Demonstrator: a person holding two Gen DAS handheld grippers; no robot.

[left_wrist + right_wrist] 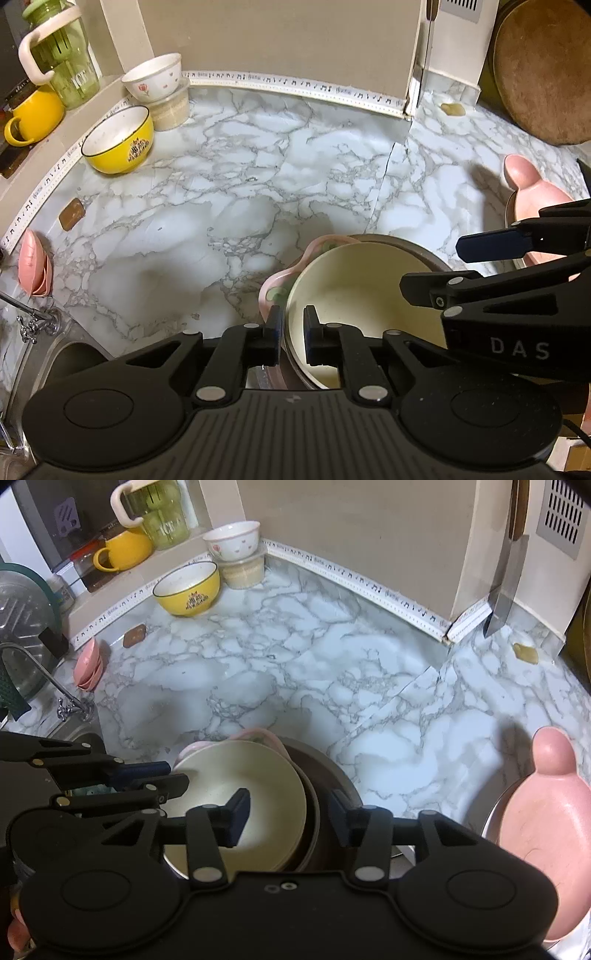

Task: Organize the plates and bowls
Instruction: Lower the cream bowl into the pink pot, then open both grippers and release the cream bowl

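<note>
Left wrist view: left claw [291, 332] nearly closed, fingers pinching near rim of cream bowl [354, 280]. Cream bowl sits nested in brown bowl [417, 249], pink plate [280, 280] just behind, all on marble bench [221, 192]. Right claw [458, 266] enters from right above bowl. Yellow bowl [118, 138] far left by wall.

Right wrist view: right claw [288, 814] about half open, fingers straddling right rims of cream bowl [243, 779] and brown bowl [325, 775], pads not pressing. Pink dish [546, 827] at right, well apart.
</note>
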